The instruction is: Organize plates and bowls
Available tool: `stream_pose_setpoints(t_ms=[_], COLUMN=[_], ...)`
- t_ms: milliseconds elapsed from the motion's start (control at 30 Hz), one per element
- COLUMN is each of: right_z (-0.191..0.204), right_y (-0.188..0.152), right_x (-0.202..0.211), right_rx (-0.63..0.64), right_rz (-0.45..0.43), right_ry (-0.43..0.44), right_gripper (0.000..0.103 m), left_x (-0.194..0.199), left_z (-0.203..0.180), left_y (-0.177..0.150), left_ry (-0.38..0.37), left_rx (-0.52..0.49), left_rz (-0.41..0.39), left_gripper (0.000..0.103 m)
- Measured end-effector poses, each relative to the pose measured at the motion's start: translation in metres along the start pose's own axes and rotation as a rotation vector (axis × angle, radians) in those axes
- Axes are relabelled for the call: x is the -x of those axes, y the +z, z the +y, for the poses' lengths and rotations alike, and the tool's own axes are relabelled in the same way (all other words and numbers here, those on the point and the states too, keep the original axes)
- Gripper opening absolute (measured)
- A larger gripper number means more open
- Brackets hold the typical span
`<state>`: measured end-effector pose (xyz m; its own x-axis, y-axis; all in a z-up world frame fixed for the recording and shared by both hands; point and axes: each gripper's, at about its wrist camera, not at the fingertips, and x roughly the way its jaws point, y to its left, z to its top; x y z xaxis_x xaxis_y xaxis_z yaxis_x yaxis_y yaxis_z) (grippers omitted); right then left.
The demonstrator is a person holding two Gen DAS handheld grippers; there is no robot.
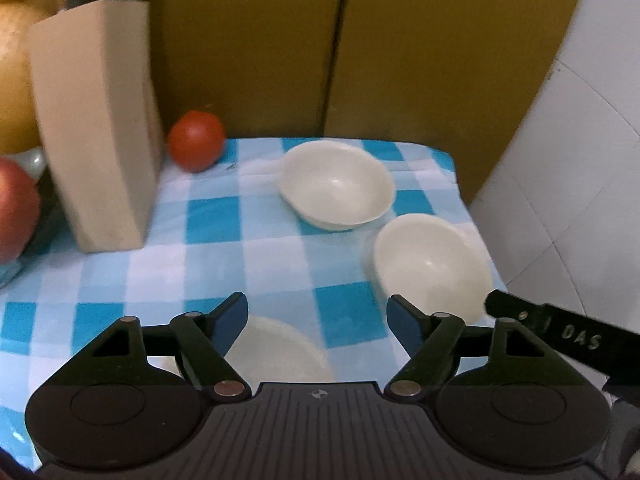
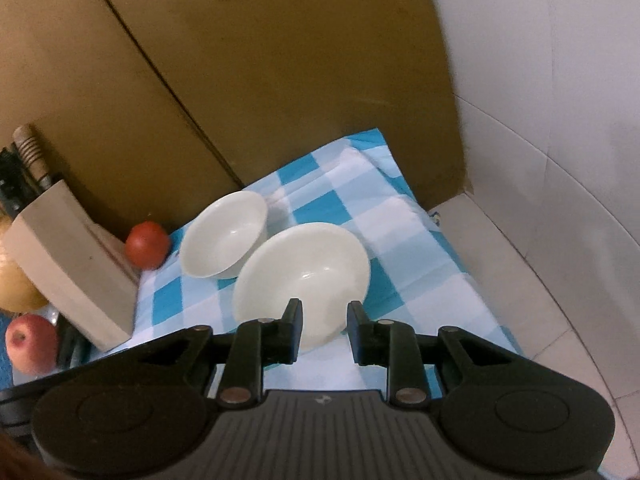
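Observation:
Two white bowls stand on the blue-and-white checked cloth [image 1: 216,224]. The far bowl [image 1: 337,183] also shows in the right wrist view [image 2: 224,234]. The near bowl [image 1: 432,264] sits at the cloth's right edge and also shows in the right wrist view [image 2: 302,278]. A white plate [image 1: 276,350] lies low between the left fingers, partly hidden. My left gripper [image 1: 318,320] is open above it. My right gripper [image 2: 324,326] is partly open, its jaws straddling the near bowl's front rim; contact is unclear. Part of the right gripper [image 1: 560,332] enters the left view.
A beige knife block [image 1: 100,128] stands at the left, with a red tomato [image 1: 196,140] behind it and an apple [image 2: 30,344] and yellow fruit [image 1: 14,80] further left. Brown cardboard [image 1: 320,40] backs the table. White tile [image 2: 540,160] lies right of the cloth.

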<state>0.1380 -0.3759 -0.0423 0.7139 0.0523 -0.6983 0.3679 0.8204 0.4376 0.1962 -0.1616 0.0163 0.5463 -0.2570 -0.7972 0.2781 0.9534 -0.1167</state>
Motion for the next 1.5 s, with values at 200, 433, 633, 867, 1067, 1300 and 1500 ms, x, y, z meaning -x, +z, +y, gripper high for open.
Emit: stream_pose_setpoints(t_ms=[200, 433, 633, 867, 1067, 1300, 1500], right_z=[-0.014, -0.024, -0.028, -0.032, -0.032, -0.029, -0.027], right_y=[0.007, 0.007, 0.006, 0.005, 0.002, 0.001, 0.001], right_x=[-0.01, -0.025, -0.039, -0.051, -0.058, -0.058, -0.059], right_rx=[-0.048, -0.071, -0.086, -0.115, -0.127, -0.112, -0.107], right_rz=[-0.009, 0.008, 0.03, 0.066, 0.102, 0.11, 0.116], right_ry=[-0.003, -0.011, -0.024, 0.003, 0.022, 0.028, 0.038], right_gripper=[0.024, 0.024, 0.024, 0.024, 0.023, 0.018, 0.016], left_x=[-0.018, -0.035, -0.046, -0.06, -0.07, -0.072, -0.073], left_z=[-0.017, -0.025, -0.033, -0.039, -0.039, -0.04, -0.04], left_y=[0.004, 0.008, 0.007, 0.007, 0.005, 0.004, 0.003], left_ry=[-0.026, -0.049, -0.039, -0.021, -0.024, -0.042, -0.047], left_rx=[-0.01, 0.003, -0.026, -0.058, -0.058, -0.064, -0.063], left_rz=[0.022, 0.04, 0.051, 0.075, 0.109, 0.115, 0.12], left_gripper=[0.083, 0.082, 0.082, 0.072, 0.052, 0.042, 0.037])
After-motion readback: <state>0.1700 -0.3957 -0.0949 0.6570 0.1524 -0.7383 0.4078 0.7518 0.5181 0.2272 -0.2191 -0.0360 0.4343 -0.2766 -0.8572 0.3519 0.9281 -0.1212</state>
